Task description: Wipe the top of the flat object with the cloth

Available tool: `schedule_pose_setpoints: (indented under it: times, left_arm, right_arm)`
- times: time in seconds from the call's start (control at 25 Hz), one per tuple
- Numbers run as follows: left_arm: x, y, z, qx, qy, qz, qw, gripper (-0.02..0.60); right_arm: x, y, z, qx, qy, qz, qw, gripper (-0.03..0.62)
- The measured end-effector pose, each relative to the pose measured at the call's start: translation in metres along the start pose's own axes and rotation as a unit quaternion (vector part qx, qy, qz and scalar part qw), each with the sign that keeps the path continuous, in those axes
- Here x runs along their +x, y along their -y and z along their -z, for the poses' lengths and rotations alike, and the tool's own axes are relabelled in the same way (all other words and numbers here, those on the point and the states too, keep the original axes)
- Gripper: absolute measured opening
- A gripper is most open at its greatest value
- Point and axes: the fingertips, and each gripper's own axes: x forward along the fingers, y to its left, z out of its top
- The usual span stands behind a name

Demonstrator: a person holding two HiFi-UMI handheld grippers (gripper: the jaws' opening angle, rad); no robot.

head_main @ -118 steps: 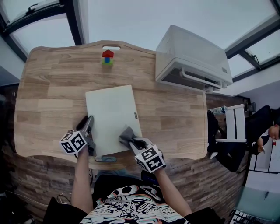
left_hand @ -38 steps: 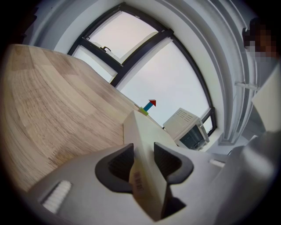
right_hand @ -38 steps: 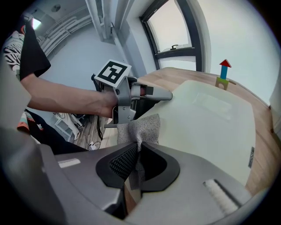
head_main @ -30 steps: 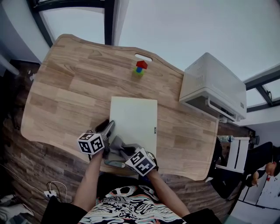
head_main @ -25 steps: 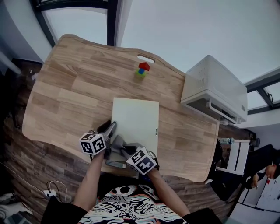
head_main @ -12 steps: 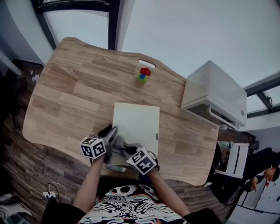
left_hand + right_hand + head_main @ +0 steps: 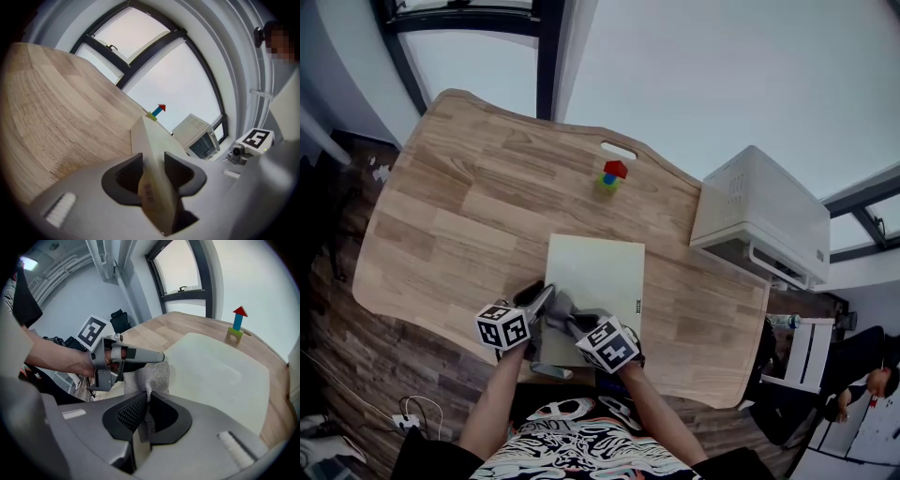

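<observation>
1. Since the earliest frame, the cloth (image 7: 561, 307) (image 7: 149, 376) has been carried by the right gripper (image 7: 570, 317) (image 7: 147, 411) from the near right corner of the flat board (image 7: 598, 272) (image 7: 154, 140) (image 7: 215, 371) across to its near left corner.
2. The left gripper (image 7: 546, 295) (image 7: 153, 171) is closed on the board's near left edge, which is pinched between both jaws.
3. The cloth is bunched on the board's near left corner, just beside the left gripper.
4. The right gripper's jaws are clamped together on a fold of the cloth, at the board's near edge.
5. A toy block tower (image 7: 612, 174) (image 7: 157, 111) (image 7: 236, 324) is stood on the table (image 7: 469, 206) beyond the board's far edge, apart from it.
6. A white appliance (image 7: 764, 216) (image 7: 197, 136) is seen right of the board's far right corner, well apart.
</observation>
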Motion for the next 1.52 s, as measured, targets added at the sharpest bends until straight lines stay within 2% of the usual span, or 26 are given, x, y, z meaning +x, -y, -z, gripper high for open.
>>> schedule_pose_setpoints:
  times: [0.4, 1.08, 1.52]
  left_arm:
    - [0.000, -0.002, -0.001, -0.002, -0.002, 0.001, 1.0000, 0.199]
    - [0.000, -0.001, 0.000, -0.005, -0.008, 0.008, 0.9999, 0.198]
    - [0.000, -0.002, 0.000, -0.010, -0.005, 0.010, 0.9999, 0.198]
  right_arm:
    - [0.002, 0.012, -0.009, 0.014, 0.010, 0.000, 1.000, 0.021]
    - [0.005, 0.044, -0.032, 0.027, 0.027, 0.041, 0.998, 0.021]
    - [0.011, 0.054, -0.046, 0.024, 0.029, 0.051, 0.998, 0.021]
